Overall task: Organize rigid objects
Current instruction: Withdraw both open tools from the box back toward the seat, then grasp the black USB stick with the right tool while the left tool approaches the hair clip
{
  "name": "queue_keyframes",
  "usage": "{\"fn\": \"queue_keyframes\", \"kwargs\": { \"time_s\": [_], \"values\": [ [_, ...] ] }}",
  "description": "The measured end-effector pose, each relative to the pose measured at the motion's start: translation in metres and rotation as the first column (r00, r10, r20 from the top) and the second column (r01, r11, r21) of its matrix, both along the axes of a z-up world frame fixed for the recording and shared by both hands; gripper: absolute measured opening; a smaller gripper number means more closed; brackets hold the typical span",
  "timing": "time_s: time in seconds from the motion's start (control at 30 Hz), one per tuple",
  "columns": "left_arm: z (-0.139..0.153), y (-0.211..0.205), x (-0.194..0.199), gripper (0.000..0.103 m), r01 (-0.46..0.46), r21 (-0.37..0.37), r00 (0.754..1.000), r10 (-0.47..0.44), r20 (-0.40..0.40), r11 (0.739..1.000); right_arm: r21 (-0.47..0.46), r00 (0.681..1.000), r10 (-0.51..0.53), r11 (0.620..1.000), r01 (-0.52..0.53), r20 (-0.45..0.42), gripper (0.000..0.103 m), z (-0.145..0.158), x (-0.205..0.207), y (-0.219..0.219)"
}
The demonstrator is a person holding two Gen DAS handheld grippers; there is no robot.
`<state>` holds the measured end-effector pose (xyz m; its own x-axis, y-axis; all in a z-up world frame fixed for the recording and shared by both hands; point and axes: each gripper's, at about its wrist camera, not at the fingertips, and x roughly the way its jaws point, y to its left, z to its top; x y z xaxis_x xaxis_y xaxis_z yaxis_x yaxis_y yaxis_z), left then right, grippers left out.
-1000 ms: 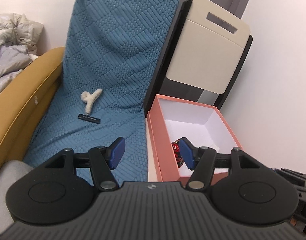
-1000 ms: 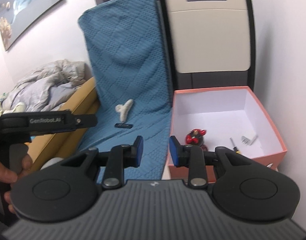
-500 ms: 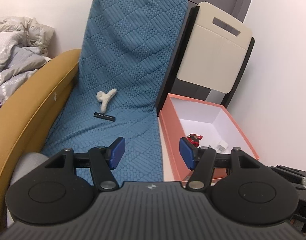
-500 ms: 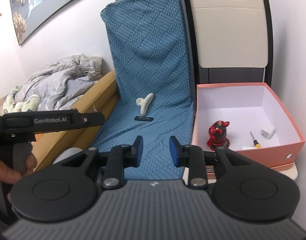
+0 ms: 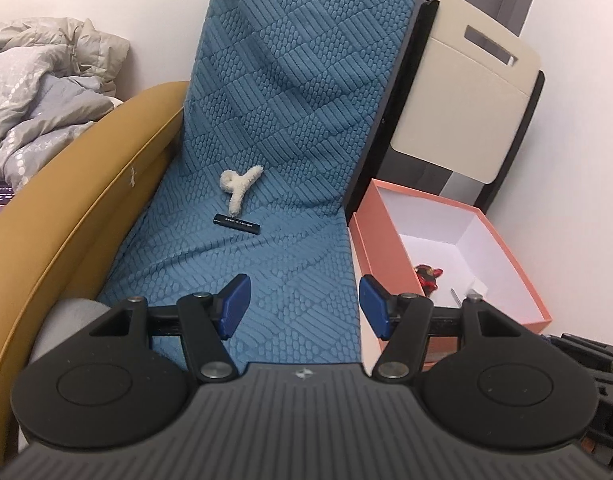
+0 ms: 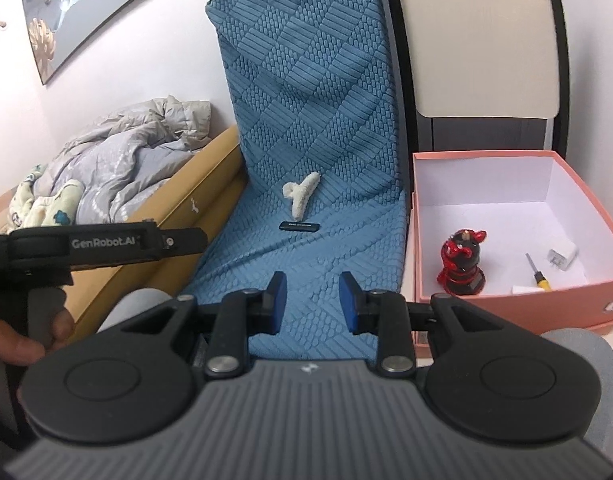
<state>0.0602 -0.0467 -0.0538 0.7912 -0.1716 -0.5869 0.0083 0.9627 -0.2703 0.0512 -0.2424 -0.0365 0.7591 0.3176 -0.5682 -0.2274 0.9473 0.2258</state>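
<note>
A fuzzy white hair claw (image 5: 239, 188) (image 6: 301, 195) and a small black bar-shaped object (image 5: 237, 224) (image 6: 299, 226) lie on the blue quilted cover (image 5: 266, 208) (image 6: 310, 248). To the right stands a pink box (image 5: 524, 276) (image 6: 582, 216) with a red and black figurine (image 5: 427, 276) (image 6: 462, 264), a small screwdriver (image 6: 537, 273) and a white plug (image 6: 562, 259) inside. My left gripper (image 5: 303, 304) is open and empty above the cover's near part. My right gripper (image 6: 313, 303) is open and empty, a little narrower.
A mustard bed frame (image 5: 66, 216) (image 6: 186, 196) with a grey duvet (image 5: 38, 100) (image 6: 126, 160) runs along the left. A beige and black folded chair (image 5: 462, 100) (image 6: 482, 48) leans on the wall behind the box. The left gripper body (image 6: 98, 246) and a hand show at left.
Both grippers have pulled back and swung left, so the cover and its two items sit more central. The right gripper's jaws have opened wider. The objects have not moved.
</note>
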Motion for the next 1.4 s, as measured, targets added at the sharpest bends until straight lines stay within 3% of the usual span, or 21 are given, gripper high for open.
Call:
{"fn": "queue_keyframes", "kwargs": {
  "time_s": [0.47,0.97,1.1,1.13,1.17,1.23,1.4],
  "values": [
    [-0.052,0.036,0.103,0.066,0.013,0.006,0.999,-0.013,-0.045,1.0,-0.054,0.996,0.078,0.995,-0.081,-0.047,0.033,-0.042,0.08,0.029],
    [-0.13,0.084,0.213,0.065,-0.011,-0.084,0.996,0.003,-0.088,0.996,-0.077,0.981,0.178,0.98,-0.184,-0.077,0.033,-0.098,0.182,0.066],
    [-0.138,0.091,0.232,0.065,-0.006,-0.061,0.996,0.0,-0.09,0.998,-0.073,0.977,0.186,0.978,-0.194,-0.104,0.033,-0.109,0.204,0.071],
    [-0.14,0.091,0.237,0.065,-0.003,-0.059,0.996,-0.003,-0.091,0.998,-0.076,0.977,0.188,0.978,-0.196,-0.103,0.038,-0.11,0.208,0.073],
    [-0.142,0.092,0.243,0.065,-0.001,-0.057,0.995,-0.004,-0.097,0.998,-0.089,0.977,0.189,0.976,-0.198,-0.101,0.05,-0.112,0.212,0.075],
    [-0.148,0.094,0.255,0.066,0.002,-0.052,0.994,-0.008,-0.112,0.999,-0.135,0.977,0.197,0.969,-0.207,-0.083,0.06,-0.115,0.221,0.079],
    [-0.157,0.102,0.283,0.065,0.008,-0.082,0.991,-0.019,-0.129,0.997,-0.157,0.967,0.236,0.956,-0.249,-0.093,0.06,-0.128,0.244,0.085]
  ]
}}
